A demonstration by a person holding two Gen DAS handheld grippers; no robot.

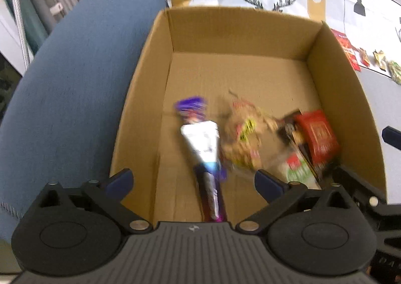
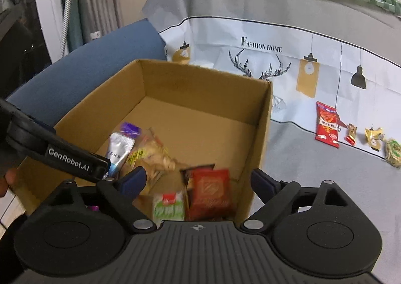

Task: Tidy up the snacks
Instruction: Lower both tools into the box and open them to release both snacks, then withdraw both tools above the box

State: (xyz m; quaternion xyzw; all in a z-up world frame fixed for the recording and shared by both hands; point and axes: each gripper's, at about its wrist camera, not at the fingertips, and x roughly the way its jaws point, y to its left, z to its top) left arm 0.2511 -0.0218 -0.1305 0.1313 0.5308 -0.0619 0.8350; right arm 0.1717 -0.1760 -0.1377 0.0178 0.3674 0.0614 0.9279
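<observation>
Both grippers, left (image 1: 193, 178) and right (image 2: 198, 181), hang spread wide and hold nothing above the box (image 1: 345, 98), likely because five snacks already lie inside it. Farther off, four packets (image 2: 327, 123) wait in a row on the cloth (image 2: 288, 148).

Left gripper (image 1: 193, 178) fingers spread, empty; right gripper (image 2: 198, 178) fingers spread, empty.
</observation>
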